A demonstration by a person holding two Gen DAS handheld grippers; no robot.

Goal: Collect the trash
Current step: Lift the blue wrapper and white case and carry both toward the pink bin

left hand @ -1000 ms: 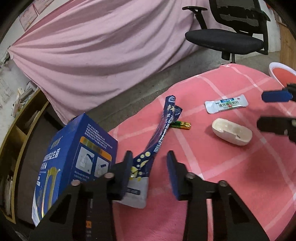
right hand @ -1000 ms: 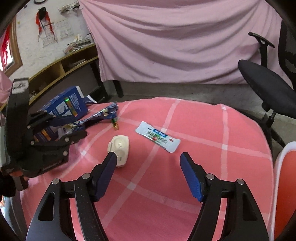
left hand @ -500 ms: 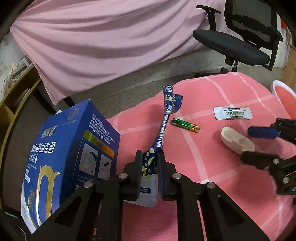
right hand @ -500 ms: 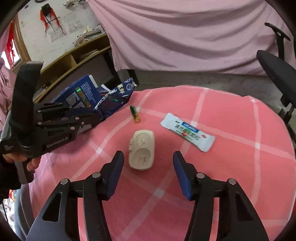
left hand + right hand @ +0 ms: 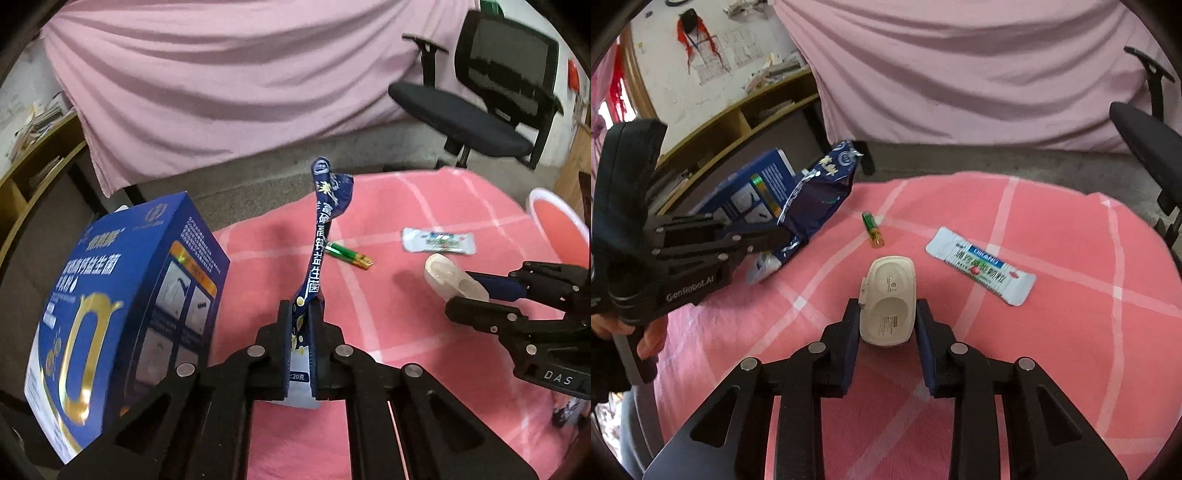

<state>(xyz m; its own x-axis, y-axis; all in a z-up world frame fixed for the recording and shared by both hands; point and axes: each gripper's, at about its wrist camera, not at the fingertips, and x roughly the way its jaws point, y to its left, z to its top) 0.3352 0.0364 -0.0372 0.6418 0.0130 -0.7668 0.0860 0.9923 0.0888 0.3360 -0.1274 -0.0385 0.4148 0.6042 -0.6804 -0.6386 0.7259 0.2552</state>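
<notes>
Left gripper: fingers pressed together on the lower end of the blue foil pouch, which stands up from the grip, crumpled at the top, above the left part of the tabletop.
Right gripper: fingers close on either side of the near end of the white plastic case; whether they press it cannot be told.
White plastic case: lying flat near the middle of the tabletop, lengthwise between the fingers.
Battery: green and gold, flat on the pink checked cloth, beyond the case toward the far edge.
White sachet: flat, right of the case, well apart from the battery.
Blue carton: upright at the left edge of the tabletop, just beside the left gripper.
Red basin: beyond the right edge, only partly in view.
Office chair: off the far right corner.
</notes>
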